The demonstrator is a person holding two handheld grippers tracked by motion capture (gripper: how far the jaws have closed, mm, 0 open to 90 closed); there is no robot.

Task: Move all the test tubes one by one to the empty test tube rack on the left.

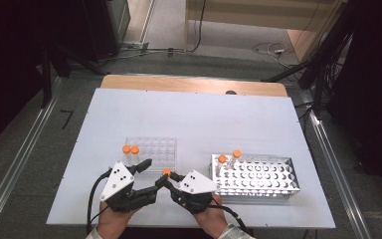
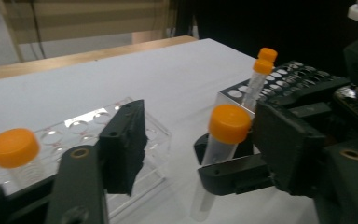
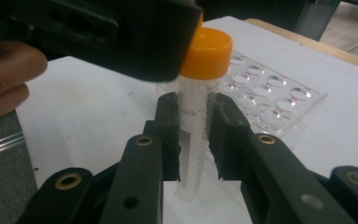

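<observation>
A clear tube with an orange cap [image 1: 166, 172] stands upright just above the white table, between the two hands. My right gripper [image 3: 196, 135] is shut on the tube's body [image 3: 193, 107] below the cap. My left gripper [image 2: 200, 144] has its jaws either side of the cap [image 2: 228, 123]. One of its jaws touches the cap and the other stands well apart from it, so it is open. In the high view, the left gripper [image 1: 154, 173] comes in from the left and the right gripper [image 1: 170, 178] from the right.
A clear plastic rack [image 1: 156, 149] behind the left gripper holds two orange-capped tubes [image 1: 131, 150] at its left end. A white perforated rack [image 1: 258, 174] to the right holds two more tubes [image 1: 229, 157]. The table's front edge lies just below the hands.
</observation>
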